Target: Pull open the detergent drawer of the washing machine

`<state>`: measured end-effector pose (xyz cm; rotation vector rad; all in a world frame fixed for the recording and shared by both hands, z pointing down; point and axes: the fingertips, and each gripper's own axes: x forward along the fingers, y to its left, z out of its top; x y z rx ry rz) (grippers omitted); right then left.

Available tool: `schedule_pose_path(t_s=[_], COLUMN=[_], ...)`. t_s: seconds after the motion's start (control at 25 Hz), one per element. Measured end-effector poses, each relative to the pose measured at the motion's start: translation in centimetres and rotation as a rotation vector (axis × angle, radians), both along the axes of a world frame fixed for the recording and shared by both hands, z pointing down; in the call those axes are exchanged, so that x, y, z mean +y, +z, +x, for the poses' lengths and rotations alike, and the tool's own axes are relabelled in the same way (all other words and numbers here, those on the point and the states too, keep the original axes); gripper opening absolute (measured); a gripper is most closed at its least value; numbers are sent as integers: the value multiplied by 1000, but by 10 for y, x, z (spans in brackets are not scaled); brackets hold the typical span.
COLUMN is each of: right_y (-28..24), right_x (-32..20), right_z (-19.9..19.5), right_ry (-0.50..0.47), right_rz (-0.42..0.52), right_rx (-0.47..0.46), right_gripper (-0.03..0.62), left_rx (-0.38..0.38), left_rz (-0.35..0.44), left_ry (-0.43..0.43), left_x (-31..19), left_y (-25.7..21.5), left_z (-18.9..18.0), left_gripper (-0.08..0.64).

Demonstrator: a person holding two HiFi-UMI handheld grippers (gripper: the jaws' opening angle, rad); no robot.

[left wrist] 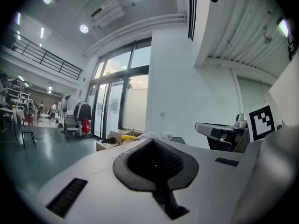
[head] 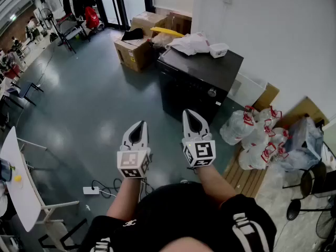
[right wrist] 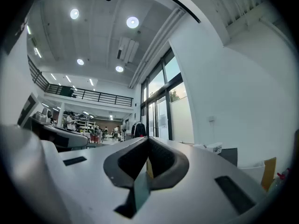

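The black washing machine (head: 199, 80) stands against the white wall ahead of me, with a round knob (head: 212, 92) on its dark front. Its detergent drawer cannot be made out on that front. White bags (head: 190, 43) and a small white box (head: 219, 50) lie on its top. My left gripper (head: 139, 125) and right gripper (head: 190, 112) are held side by side in the air, well short of the machine, pointing toward it. Both are shut and hold nothing. In the gripper views the left gripper (left wrist: 153, 143) and right gripper (right wrist: 148, 141) show closed jaws, and the machine (right wrist: 230, 156) is small and far off.
Cardboard boxes (head: 137, 51) sit left of the machine. Filled white plastic bags (head: 257, 135) rest on a wooden pallet (head: 244, 176) to its right. A power strip with cable (head: 91, 190) lies on the grey floor (head: 94, 114). A white table (head: 16, 177) stands at far left.
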<state>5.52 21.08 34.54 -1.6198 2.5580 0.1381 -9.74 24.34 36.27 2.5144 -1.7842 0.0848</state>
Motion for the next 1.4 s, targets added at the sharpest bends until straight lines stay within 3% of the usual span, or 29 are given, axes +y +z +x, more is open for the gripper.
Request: schedule_pose_path(t_s=[0.36,1.04,1.4], right_y=[-1,9,17], right_x=[-9,-28,-50], right_z=[27,100,111], right_ry=[-17,-87,-80], right_rz=[-13,-17,-13], right_rx=[-10,-11,0], right_gripper=[0,0,0], left_rx=[-23,-36,-28], left_rz=[5,-2,16], left_ry=[-8,-49,-46], left_x=[-7,-26,-50], left_y=[-4,4,12], left_z=[27,111,120], left_gripper=[2,2,2])
